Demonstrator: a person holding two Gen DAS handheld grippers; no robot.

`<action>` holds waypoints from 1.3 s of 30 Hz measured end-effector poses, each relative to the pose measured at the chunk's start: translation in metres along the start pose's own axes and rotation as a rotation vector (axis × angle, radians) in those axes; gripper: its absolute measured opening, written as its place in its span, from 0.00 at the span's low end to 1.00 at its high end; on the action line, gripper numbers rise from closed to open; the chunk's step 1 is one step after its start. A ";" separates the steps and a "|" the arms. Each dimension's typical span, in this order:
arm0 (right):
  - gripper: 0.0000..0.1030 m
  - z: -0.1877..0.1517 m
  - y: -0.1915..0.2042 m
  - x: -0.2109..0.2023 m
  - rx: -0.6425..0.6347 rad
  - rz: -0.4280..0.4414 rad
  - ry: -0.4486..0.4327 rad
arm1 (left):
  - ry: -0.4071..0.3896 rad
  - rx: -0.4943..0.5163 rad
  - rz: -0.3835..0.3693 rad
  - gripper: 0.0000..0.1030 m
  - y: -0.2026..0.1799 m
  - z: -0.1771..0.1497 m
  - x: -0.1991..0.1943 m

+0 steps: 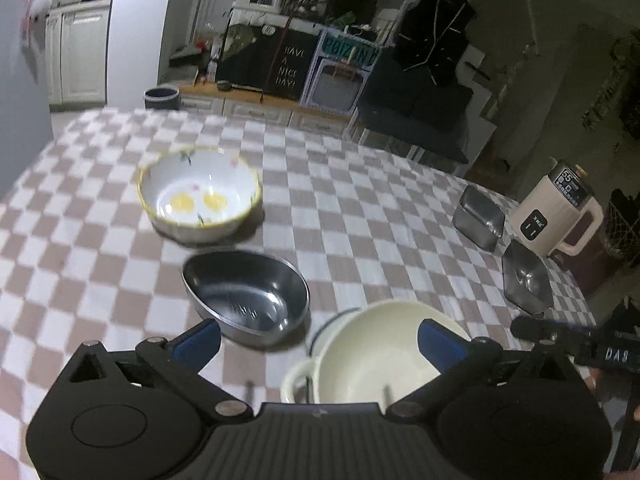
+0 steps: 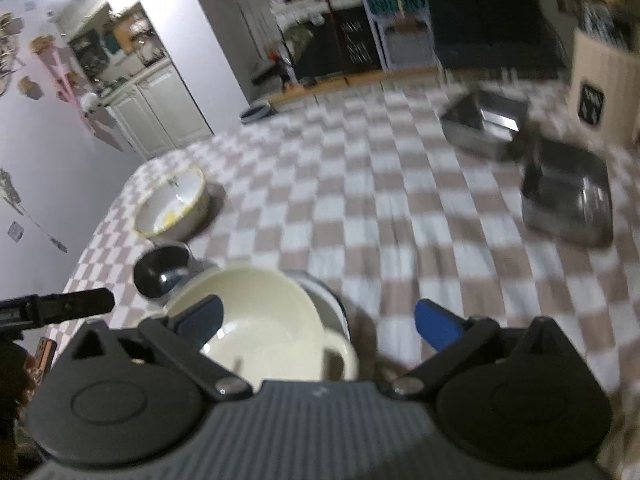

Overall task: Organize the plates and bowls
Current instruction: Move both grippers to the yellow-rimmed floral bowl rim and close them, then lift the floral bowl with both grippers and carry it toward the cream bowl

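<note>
A cream bowl with side handles (image 1: 372, 356) (image 2: 256, 320) rests inside a white dish with a dark rim (image 2: 326, 300) on the checked tablecloth. My left gripper (image 1: 320, 342) hangs open above the bowl's left side, its pads touching nothing. From the other side my right gripper (image 2: 318, 320) also stands open, one finger over the bowl, one over bare cloth. An oval steel bowl (image 1: 248, 300) (image 2: 162, 276) lies just beyond. Farther back stands a yellow-rimmed white bowl with an egg print (image 1: 198, 192) (image 2: 172, 208).
Two rectangular steel containers (image 1: 478, 216) (image 1: 526, 280) sit by the table's right edge (image 2: 484, 124) (image 2: 568, 204). A cream kettle-like appliance (image 1: 560, 212) stands beyond them. The checked tablecloth (image 1: 360, 200) covers the table. Cabinets and shelves lie behind.
</note>
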State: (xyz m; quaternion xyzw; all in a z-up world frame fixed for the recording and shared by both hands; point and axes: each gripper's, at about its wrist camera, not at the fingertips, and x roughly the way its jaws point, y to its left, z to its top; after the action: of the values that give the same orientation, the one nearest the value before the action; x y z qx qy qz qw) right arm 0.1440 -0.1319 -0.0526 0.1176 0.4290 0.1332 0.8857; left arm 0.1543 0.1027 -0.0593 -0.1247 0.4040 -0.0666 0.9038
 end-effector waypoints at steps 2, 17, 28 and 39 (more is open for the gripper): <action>1.00 0.012 0.008 0.002 -0.041 0.018 -0.025 | -0.016 0.006 0.012 1.00 0.003 0.008 -0.002; 0.86 0.120 0.088 0.110 -0.105 0.138 -0.014 | -0.086 -0.095 0.204 0.88 0.085 0.075 0.038; 0.53 0.144 0.121 0.224 0.071 0.268 0.114 | -0.048 -0.251 0.169 0.44 0.148 0.089 0.102; 0.12 0.131 0.135 0.281 0.007 0.184 0.179 | -0.018 -0.283 0.159 0.23 0.177 0.084 0.136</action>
State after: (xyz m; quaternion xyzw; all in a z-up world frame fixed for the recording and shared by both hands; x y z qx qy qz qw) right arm 0.3968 0.0768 -0.1342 0.1473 0.4941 0.2224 0.8275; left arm 0.3109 0.2571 -0.1513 -0.2189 0.4097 0.0640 0.8833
